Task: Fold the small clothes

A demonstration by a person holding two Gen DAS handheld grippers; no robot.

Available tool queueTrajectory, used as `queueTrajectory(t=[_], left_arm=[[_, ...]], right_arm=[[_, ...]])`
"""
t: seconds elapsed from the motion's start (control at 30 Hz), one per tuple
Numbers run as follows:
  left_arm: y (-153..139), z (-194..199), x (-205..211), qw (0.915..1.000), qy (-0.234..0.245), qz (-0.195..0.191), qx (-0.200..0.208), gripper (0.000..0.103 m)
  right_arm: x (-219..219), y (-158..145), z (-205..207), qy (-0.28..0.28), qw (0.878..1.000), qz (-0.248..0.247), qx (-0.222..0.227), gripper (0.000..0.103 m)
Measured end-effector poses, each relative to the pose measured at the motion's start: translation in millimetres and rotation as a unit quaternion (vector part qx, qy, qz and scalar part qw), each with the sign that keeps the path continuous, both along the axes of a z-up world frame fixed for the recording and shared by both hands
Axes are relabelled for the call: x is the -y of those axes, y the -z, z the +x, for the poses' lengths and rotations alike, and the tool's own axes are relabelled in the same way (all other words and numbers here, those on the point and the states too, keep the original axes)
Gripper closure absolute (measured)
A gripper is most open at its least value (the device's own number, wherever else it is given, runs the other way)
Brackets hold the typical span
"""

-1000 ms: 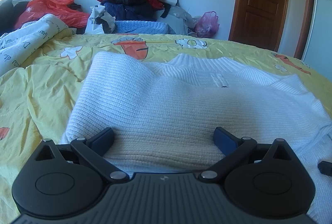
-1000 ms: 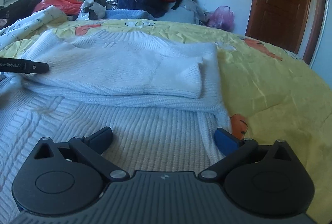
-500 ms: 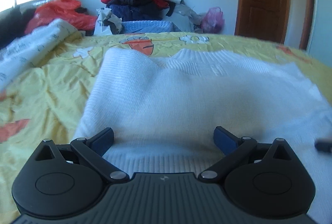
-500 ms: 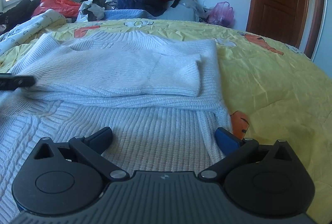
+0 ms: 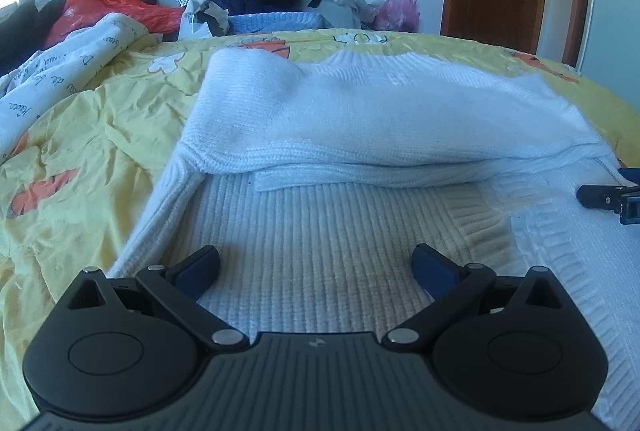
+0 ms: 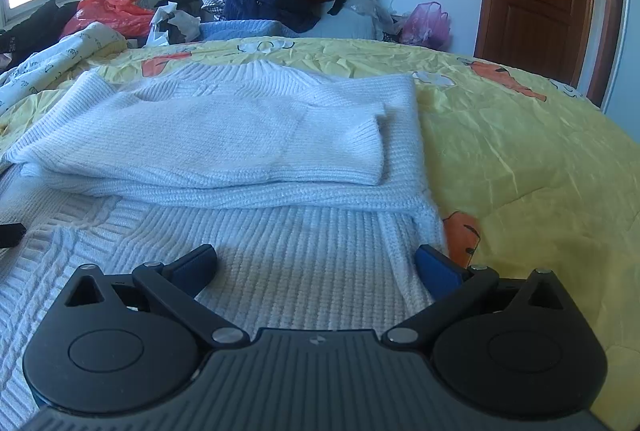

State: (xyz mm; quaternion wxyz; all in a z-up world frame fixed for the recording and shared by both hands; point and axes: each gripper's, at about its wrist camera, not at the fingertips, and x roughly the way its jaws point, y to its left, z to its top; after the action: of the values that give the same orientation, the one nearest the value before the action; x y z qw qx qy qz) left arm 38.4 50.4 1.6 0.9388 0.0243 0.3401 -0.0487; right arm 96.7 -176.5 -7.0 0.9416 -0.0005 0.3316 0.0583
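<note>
Left wrist view: left claw (image 5: 316,265) spread apart over white sweater (image 5: 360,119) on yellow bed (image 5: 80,135), sleeves folded at 12 o'clock. Right claw (image 6: 316,265) also apart, empty, near sweater's 3 o'clock edge.

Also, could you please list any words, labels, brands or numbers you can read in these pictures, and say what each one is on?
Nothing can be quoted with certainty.
White printed quilt: dark cursive lettering, too distorted and blurred to read.
Left gripper and right gripper bodies: a small embossed logo mark, no letters.
White sweater: a faint patch near the collar, unreadable.
Yellow bedsheet: cartoon prints only, no legible text.
</note>
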Motion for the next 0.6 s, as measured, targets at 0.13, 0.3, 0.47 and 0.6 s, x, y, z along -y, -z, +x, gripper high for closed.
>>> queueTrajectory(t=[0.13,0.3,0.47,0.6], left_arm=[[0.1,-0.5,-2.3,1.0000,0.000,-0.006,-0.001,0.000],[-0.1,-0.8,-1.5,1.0000,0.000,-0.002,-0.002,0.000],[0.0,-0.6,-1.7,1.0000,0.001,-0.002,-0.001,0.000],[0.1,-0.4,-1.1,1.0000,0.001,-0.002,-0.002,0.000]], right_arm=[[0.1,0.1,-1.4,0.003,1.000,-0.003,0.000,0.002],[-2.3,-2.1,-19.2,0.010,1.000,-0.017,-0.006,0.002],[-3.8,-3.1,-61.6,0.002,0.999,-0.036,0.004,0.002],[-4.6,-2.9,-78.9,0.015,0.999,-0.040,0.010,0.002]])
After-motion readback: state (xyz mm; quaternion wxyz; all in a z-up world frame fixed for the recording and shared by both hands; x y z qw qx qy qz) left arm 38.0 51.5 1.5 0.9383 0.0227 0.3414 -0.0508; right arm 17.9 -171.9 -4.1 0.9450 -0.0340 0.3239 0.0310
